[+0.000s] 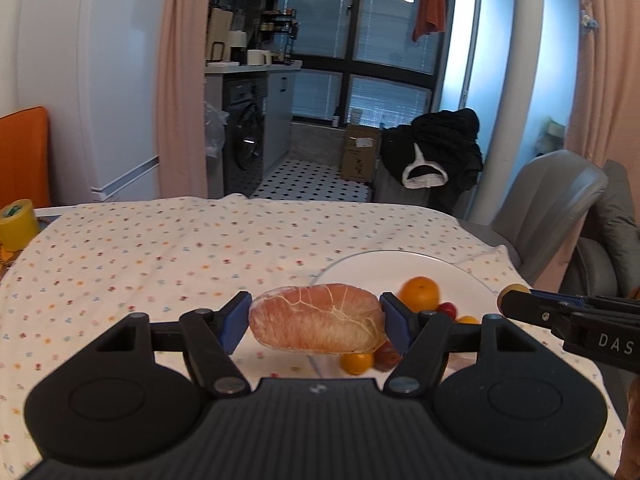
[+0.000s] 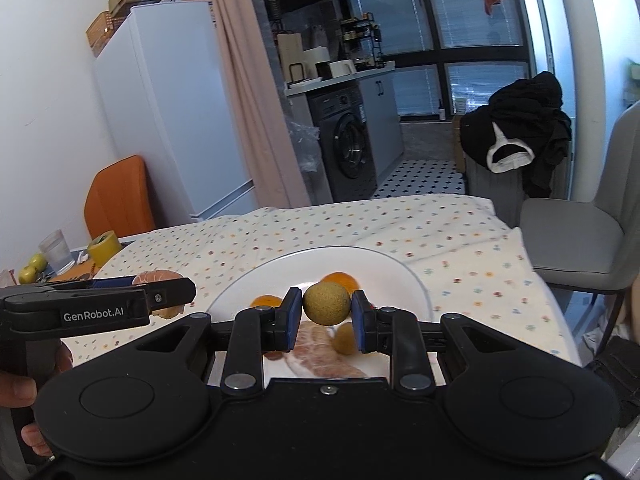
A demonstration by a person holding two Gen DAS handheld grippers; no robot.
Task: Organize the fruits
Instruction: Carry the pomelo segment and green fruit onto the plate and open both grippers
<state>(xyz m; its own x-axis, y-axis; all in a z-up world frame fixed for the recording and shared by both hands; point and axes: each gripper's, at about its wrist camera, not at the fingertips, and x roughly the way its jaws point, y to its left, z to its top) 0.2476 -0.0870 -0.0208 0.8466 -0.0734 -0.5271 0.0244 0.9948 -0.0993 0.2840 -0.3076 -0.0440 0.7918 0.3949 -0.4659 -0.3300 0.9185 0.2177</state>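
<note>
On my left wrist camera, the left tool (image 1: 316,320) is clenched on a peeled pomelo piece (image 1: 316,318), its blue pads (image 1: 234,316) pressing both ends. The piece hangs above the table (image 1: 160,248), over the near-left rim of the white plate (image 1: 400,268). On the plate past it I see an orange (image 1: 420,293), a red tomato (image 1: 447,309) beside that, and under the piece a small yellow fruit (image 1: 357,362) next to a brownish one (image 1: 387,357) that I cannot identify. The right tool (image 1: 516,300) comes in from the right edge, holding a tan ball-shaped fruit (image 1: 514,291) at its tip, above the plate's right side. A yellow tape roll (image 1: 16,224) sits at the table's far left.

On my right wrist camera, the right tool (image 2: 326,310) grips the round tan fruit (image 2: 326,304) between its pads (image 2: 294,316), raised above the plate (image 2: 384,276). Below it on the plate lie a pomelo slice (image 2: 320,354), a second tan fruit (image 2: 345,338), the orange (image 2: 340,279) and another orange-coloured fruit (image 2: 267,301). The left tool (image 2: 176,292) reaches in from the left, with the pomelo piece (image 2: 158,278) showing above and below its fingers, left of the plate. A hand (image 2: 24,388) holds its grip at the lower left. Far left on the table stand a glass (image 2: 56,250), the tape roll (image 2: 105,246) and two green fruits (image 2: 32,268).
</note>
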